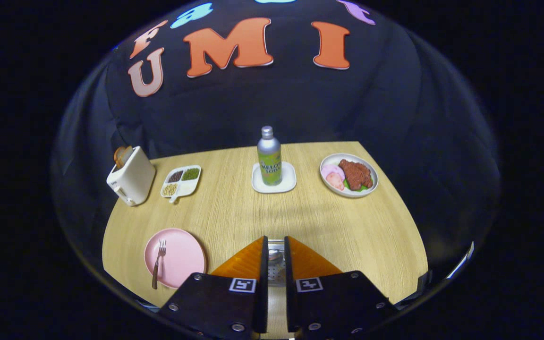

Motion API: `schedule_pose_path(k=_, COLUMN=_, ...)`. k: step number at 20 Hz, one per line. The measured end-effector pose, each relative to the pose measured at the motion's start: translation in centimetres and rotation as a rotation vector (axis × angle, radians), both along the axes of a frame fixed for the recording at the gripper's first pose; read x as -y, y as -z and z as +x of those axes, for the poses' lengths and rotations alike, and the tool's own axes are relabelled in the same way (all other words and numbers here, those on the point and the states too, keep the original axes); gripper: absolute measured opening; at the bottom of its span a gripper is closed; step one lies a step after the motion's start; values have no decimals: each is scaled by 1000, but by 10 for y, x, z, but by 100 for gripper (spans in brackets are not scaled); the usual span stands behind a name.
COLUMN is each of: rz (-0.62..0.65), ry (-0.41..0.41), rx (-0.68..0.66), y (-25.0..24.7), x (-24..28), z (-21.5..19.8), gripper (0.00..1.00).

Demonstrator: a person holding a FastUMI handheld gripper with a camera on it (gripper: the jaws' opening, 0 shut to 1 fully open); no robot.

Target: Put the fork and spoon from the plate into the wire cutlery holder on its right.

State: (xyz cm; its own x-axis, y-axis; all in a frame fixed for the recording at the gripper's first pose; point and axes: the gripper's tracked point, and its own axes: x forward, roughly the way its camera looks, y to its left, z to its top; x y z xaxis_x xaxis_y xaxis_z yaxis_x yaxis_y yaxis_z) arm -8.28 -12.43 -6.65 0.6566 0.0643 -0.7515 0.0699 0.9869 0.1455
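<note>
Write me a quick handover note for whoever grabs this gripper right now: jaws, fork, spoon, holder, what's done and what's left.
Gripper: jaws nearly closed, with the metal spoon between them; it looks gripped, hanging over the perforated metal cutlery holder just below the fingertips.
Silver fork: lying on the round pink plate, to the left of the fingers.
Done: spoon is off the plate.
Left: release the spoon into the holder, then fetch the fork and put it in too.
</note>
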Motion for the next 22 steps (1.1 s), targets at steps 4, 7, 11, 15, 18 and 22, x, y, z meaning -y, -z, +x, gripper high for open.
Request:
schedule_pose_path(k=4, rz=-14, ry=26, rx=170, y=-34, x=-5, z=15, gripper=31)
schedule_pose_path(k=7, rz=-6, ry=20, rx=259, y=-54, x=-20, z=20, gripper=59)
schedule_pose_path(k=11, rz=-61, ry=-9, rx=408, y=-85, x=-41, z=30, gripper=85)
schedule_pose_path(k=15, rz=-83, ry=-47, rx=502, y=-103, x=-76, z=32, gripper=89)
schedule_pose_path(k=18, rz=-59, ry=-89, rx=504, y=-99, x=-112, z=28, gripper=89)
schedule_pose_path(k=22, rz=-25, ry=-124, rx=479, y=-86, x=-153, z=24, gripper=90)
